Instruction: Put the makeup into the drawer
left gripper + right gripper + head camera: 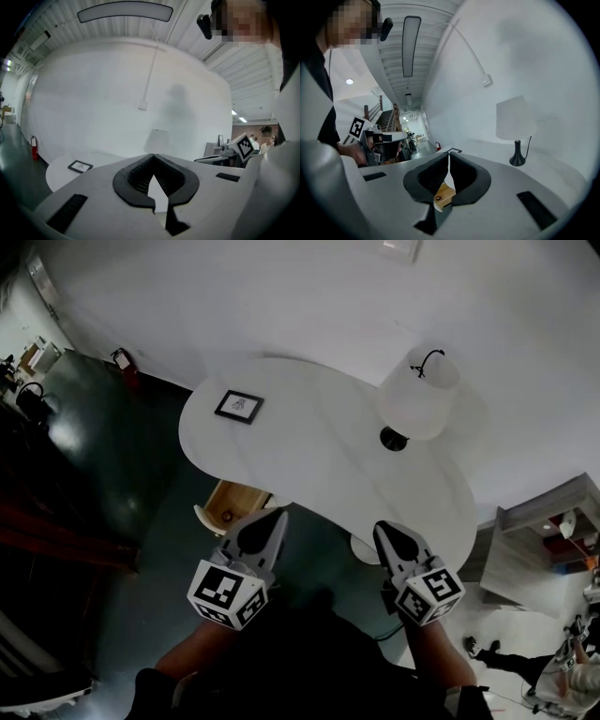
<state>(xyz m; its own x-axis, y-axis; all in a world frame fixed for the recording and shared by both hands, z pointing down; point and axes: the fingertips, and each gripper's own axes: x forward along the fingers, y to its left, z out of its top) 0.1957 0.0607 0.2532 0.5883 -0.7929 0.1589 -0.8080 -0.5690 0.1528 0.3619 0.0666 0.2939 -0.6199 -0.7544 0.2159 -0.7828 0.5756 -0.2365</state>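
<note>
Now the left claw [278,514] and right claw [382,526] — both empty — sit pinched together.

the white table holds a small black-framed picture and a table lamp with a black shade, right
No: the table lamp has a white shade; only its base is black, as the head view shows. The small black-framed picture does lie on the white table.

There is one white counter [309,456]. On it are one lamp [418,395] and one framed picture [239,406]. There is one wooden drawer [232,502] and one red fire extinguisher [123,359]. Two grippers show: one left gripper [278,515] and one right gripper [382,527].
</note>
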